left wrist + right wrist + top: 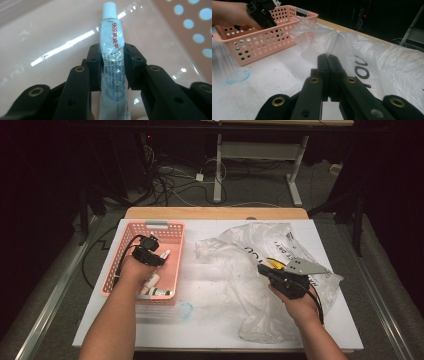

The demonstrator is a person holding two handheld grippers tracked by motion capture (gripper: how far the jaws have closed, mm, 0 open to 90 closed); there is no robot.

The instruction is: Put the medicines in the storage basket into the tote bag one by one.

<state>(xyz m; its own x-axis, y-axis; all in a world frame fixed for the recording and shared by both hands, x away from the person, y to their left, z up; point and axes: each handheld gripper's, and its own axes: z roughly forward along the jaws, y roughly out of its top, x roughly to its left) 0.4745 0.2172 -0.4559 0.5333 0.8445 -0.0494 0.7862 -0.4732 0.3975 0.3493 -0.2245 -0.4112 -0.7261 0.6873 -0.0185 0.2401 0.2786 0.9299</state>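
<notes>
A white tube (111, 32) with red lettering and a ribbed white cap lies lengthwise between the jaws of my left gripper (112, 50), whose pads press on its sides. That left gripper (152, 254) reaches down into the pink perforated basket (172, 227) at the table's left. My right gripper (328, 56) has its jaws together, and the thin film of the clear plastic bag (387, 65) looks pinched at their tips. From above, the right gripper (262, 269) sits over the crumpled bag (250, 245) at the table's right.
Several small white tubes and bottles (155, 287) lie at the basket's near end. Something yellow (274, 263) shows by the bag beside the right gripper. A faint blue ring mark (185, 309) is on the white table cover (210, 325). The basket (262, 42) stands left of the bag.
</notes>
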